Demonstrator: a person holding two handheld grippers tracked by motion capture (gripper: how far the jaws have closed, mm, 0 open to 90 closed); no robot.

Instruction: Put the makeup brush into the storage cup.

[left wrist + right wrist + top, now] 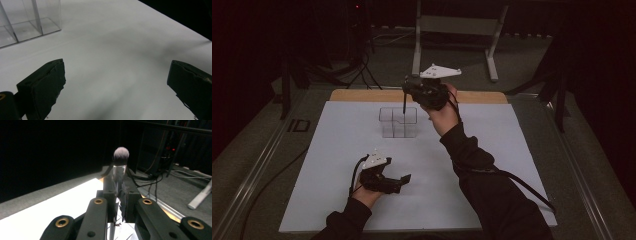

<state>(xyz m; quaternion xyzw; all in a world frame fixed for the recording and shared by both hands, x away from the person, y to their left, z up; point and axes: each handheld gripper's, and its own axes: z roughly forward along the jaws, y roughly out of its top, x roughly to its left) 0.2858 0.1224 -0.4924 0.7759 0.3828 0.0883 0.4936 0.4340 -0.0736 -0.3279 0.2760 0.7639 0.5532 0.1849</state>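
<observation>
My right tool clamps the light, slim makeup brush mid-handle, sparing soft bristles; left tool gapes empty.

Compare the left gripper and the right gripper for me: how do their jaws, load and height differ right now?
The left gripper has its jaws wide open with nothing between them; the right gripper is shut on a makeup brush, bristles above the jaws. The left gripper sits low by the white table; the right gripper is raised over the clear organizer, brush handle pointing down toward it. Both are black, hand-held, and topped by a pale three-cornered plate.
</observation>
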